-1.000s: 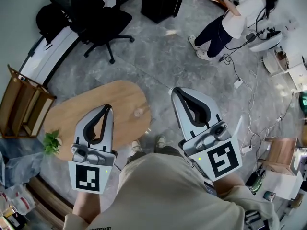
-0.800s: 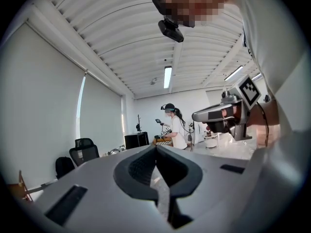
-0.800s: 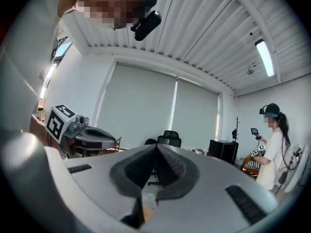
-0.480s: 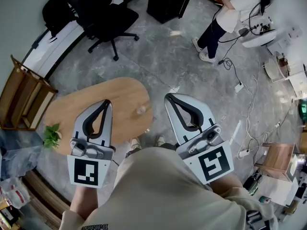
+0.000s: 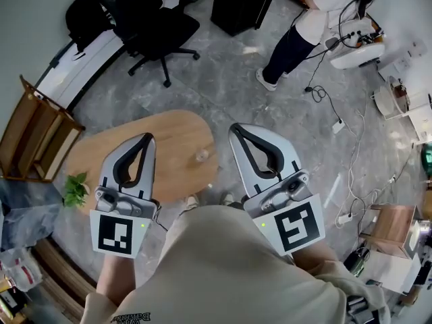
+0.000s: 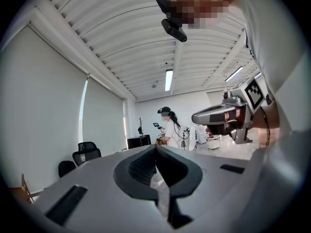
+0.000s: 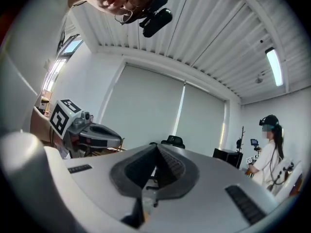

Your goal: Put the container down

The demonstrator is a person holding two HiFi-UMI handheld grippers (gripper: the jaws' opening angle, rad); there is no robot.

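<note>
A: Grippers first?
B: Left gripper (image 5: 147,138) clenched, tips meeting, nothing inside. Right gripper (image 5: 235,128) also squeezed closed and empty. The wearer's shirt (image 5: 229,268) fills the bottom of the head view; shoes (image 5: 192,202) barely peek past it.
A: Container?
B: Small clear container (image 5: 200,156) standing on the oval wooden table (image 5: 101,154), apart from both grippers. Too small to tell contents. Left gripper hides part of the table.
A: Farther?
B: Plant (image 5: 74,189), office chair (image 5: 152,25), another person (image 5: 317,15) cut off at the top edge.
</note>
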